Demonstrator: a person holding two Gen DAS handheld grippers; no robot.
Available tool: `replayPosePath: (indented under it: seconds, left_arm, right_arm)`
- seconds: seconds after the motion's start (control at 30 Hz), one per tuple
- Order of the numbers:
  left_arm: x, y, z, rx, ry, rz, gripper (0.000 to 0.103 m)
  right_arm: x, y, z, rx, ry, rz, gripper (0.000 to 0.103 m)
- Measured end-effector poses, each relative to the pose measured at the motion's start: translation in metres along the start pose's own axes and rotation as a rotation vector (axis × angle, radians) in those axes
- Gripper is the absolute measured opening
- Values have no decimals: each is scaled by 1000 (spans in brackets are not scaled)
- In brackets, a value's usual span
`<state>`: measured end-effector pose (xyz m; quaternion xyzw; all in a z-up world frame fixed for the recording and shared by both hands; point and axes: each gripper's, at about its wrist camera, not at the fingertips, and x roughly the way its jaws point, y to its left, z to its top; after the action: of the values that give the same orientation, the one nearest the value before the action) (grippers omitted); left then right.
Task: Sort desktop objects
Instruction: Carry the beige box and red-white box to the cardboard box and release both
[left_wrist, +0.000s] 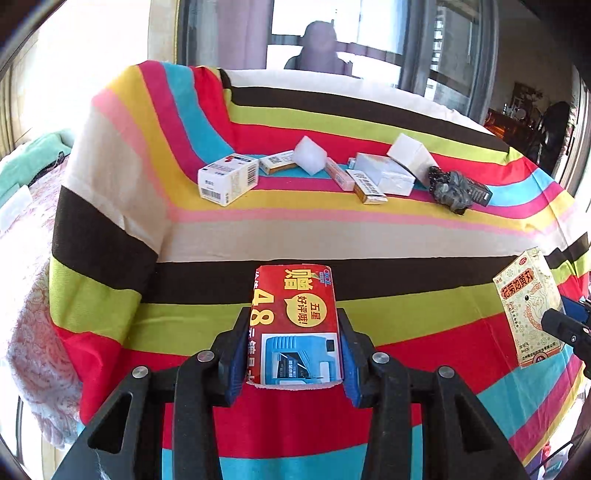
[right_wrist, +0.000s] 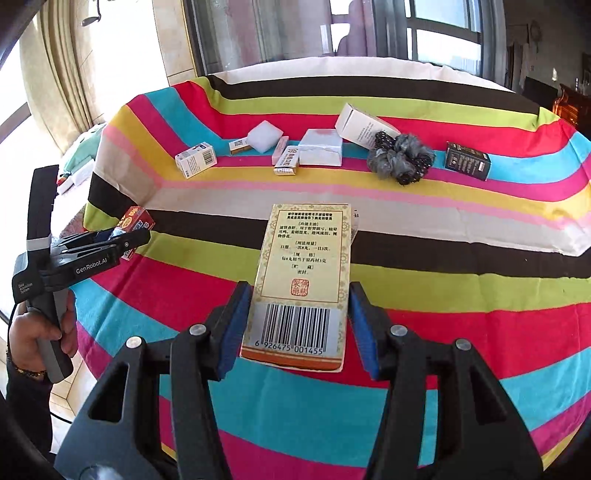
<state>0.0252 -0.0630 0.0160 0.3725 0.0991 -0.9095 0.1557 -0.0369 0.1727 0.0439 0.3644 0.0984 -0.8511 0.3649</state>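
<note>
L gripper (left_wrist: 293, 347) has its pads clamped on a red box (left_wrist: 295, 325) and R gripper (right_wrist: 295, 325) on a yellow box (right_wrist: 304, 280), both held above the striped cloth (right_wrist: 443, 332), w/ the other small boxes, foam block (right_wrist: 264, 138) & scrunchie (right_wrist: 402, 157) lined up at the cloth's far side.

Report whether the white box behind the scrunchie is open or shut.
Open: the white box has its end flap lifted.

Home: curtains (right_wrist: 62, 74), striped tablecloth (right_wrist: 406, 288)
</note>
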Motion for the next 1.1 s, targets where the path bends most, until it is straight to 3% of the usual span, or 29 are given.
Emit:
replayPosePath:
  seconds: [0.17,0.43,0.8,1.1]
  left_arm:
    - [-13,-62,-8,119,-6,-77,42]
    - [-30,-124,-26,230,0,-136,42]
    - [-41,-191,-53,346,38,-197,42]
    - [-56,-270,-81,520,62,-309,42]
  right_arm:
    - [-45,-28,-30,62,-58,-44,56]
    - [-96,-66,-67,158,-121,-84,56]
    - [-130,-109,-124,286,-148,-142,56]
    - [-166,-143,-180,411,-174,-218,56]
